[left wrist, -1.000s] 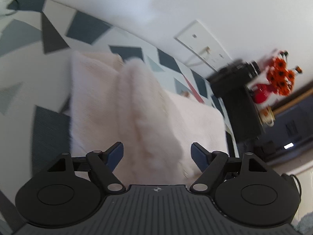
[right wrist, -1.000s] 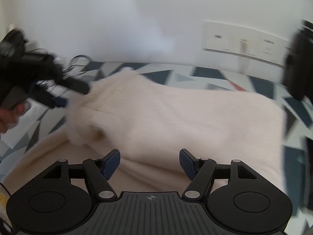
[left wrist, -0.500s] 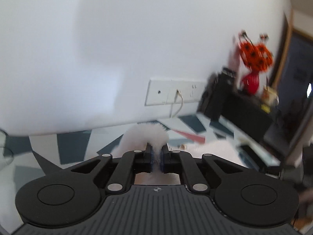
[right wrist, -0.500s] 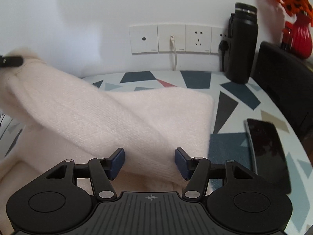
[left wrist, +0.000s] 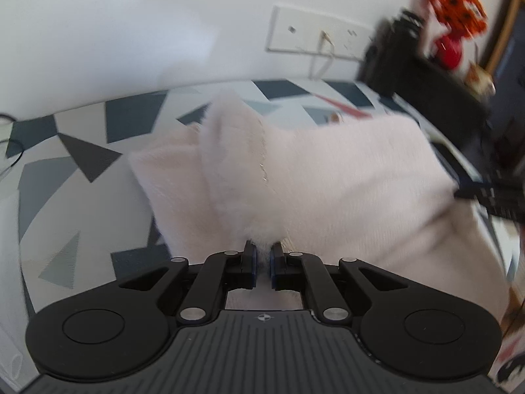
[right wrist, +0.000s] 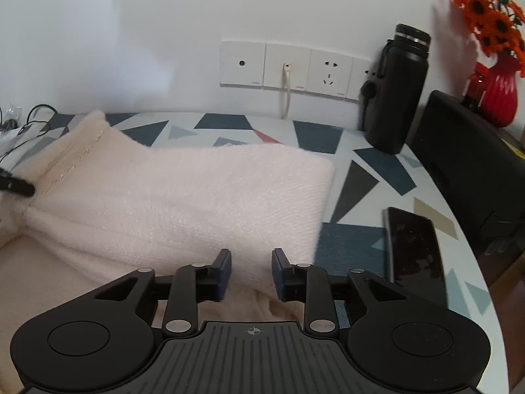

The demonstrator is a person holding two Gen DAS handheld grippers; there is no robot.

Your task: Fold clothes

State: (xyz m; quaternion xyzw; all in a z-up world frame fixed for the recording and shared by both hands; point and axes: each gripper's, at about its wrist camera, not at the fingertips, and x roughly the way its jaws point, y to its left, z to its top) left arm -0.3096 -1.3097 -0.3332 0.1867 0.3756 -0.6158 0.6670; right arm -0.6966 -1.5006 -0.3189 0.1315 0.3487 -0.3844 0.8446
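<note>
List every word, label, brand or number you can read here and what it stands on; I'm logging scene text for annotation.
No text reads clearly in either view.
Wall socket panel: tiny grey marks along the lower edges of its plates, too small to read.
Black bottle: no label shows.
Phone: dark screen, nothing on it.
Pink sweater: no tag or print shows.

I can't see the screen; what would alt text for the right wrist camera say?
A black two-finger right gripper hangs open above a fluffy pale pink knitted garment lying folded on a table with a blue and grey triangle pattern. A black phone lies to its right, and a black insulated bottle stands by white wall sockets.
</note>
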